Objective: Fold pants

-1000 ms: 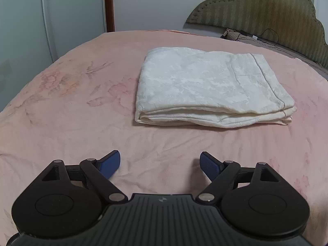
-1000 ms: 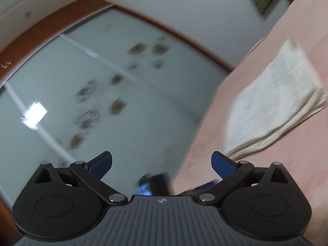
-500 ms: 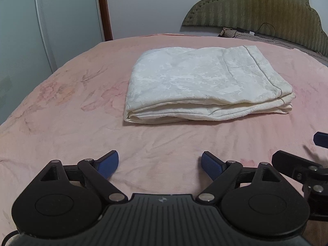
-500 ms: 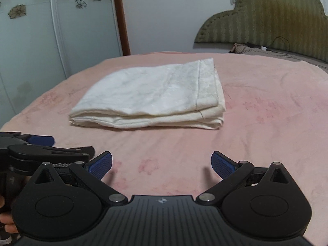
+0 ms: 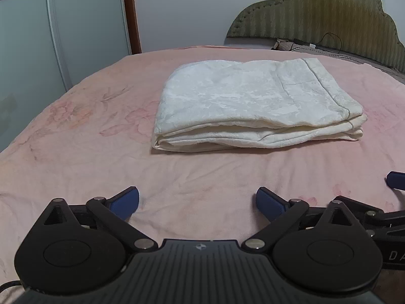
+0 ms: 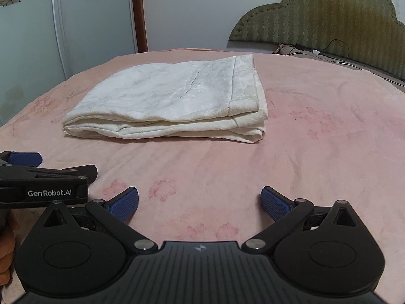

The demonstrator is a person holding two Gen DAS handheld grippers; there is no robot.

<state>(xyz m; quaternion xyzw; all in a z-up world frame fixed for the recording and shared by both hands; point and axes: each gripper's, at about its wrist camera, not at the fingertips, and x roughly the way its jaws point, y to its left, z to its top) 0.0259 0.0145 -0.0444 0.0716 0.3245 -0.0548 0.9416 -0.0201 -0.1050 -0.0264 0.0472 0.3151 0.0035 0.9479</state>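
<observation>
The cream pants (image 5: pixel 253 106) lie folded in a flat, layered stack on the pink bedspread (image 5: pixel 76 152), well ahead of both tools, as I hold the rig back from it. My left tool (image 5: pixel 197 202) hovers just over the bedspread with its jaws spread wide and nothing between them; they have just been opening further. My right tool (image 6: pixel 200 202) sits beside it, jaws equally wide and empty, having swung round within the last second from facing the wardrobe doors (image 6: pixel 33 38) to looking squarely at the stack. The left tool's own view has barely shifted, apart from the right one now showing at its right edge. With both tools free and level with each other, I judge the folding essentially done. The padded headboard (image 6: pixel 329 15) stands behind the bed.
</observation>
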